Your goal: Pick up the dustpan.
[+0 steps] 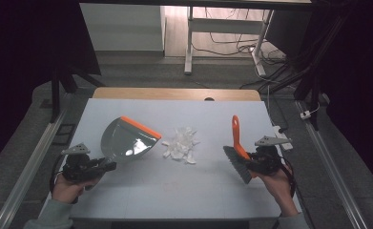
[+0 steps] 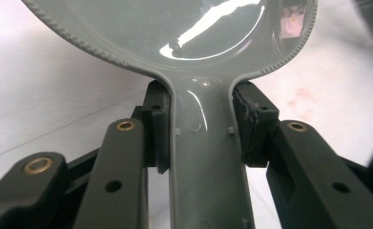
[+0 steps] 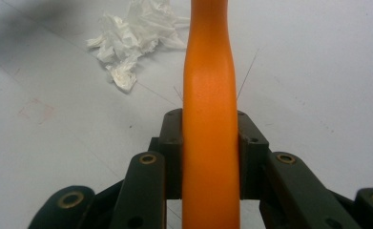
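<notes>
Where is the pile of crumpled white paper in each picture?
High view: the crumpled white paper lies mid-table, between the dustpan and the brush.
Left gripper view: not in it.
Right gripper view: the paper is at upper left, beside the orange brush handle.
Shared landmark: the orange brush handle.

— Any lettering I should log from my feeds? Labels, brand marks, numbers?

— None that I can read. I checked the grey dustpan (image 1: 127,139) in the high view and close up in the left gripper view: its plastic is plain, with only a ribbed rim and glare.

— And the brush?

— The orange brush handle (image 3: 209,119) is bare in my right gripper view. The torn paper (image 1: 181,144) is blank white, and the bench (image 1: 174,186) carries no print or signs.
</notes>
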Tool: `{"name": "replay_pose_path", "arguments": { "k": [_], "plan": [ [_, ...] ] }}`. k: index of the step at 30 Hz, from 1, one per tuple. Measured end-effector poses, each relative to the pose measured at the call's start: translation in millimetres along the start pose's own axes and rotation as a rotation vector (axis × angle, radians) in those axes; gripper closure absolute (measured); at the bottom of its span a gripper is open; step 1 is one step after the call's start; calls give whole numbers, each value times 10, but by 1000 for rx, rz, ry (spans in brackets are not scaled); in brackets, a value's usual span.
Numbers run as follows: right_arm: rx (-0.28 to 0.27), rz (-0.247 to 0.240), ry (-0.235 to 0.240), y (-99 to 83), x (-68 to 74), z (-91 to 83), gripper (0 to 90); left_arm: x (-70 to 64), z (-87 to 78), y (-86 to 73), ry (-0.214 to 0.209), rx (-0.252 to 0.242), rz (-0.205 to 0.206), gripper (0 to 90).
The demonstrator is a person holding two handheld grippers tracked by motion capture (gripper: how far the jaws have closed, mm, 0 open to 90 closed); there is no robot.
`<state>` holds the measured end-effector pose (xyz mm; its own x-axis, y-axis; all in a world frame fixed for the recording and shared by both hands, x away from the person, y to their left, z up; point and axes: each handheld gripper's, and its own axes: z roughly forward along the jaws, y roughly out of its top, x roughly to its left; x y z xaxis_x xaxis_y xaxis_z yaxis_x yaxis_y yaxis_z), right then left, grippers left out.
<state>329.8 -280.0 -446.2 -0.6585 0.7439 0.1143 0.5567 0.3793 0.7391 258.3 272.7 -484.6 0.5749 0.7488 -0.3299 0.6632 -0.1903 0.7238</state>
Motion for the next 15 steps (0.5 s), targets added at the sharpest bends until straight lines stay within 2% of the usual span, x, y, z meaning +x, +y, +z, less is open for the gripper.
{"name": "replay_pose_path", "arguments": {
  "k": [6,10,15],
  "plan": [
    [-11,5,1,43,-13,12,703,-100,-39,9,-31,23,44,612],
    [-21,-3,7,94,8,33,703,-138,-35,-13,-48,57,80,612],
    [-21,-16,10,154,43,85,703,-143,-36,-32,-52,85,91,612]
  ]
}}
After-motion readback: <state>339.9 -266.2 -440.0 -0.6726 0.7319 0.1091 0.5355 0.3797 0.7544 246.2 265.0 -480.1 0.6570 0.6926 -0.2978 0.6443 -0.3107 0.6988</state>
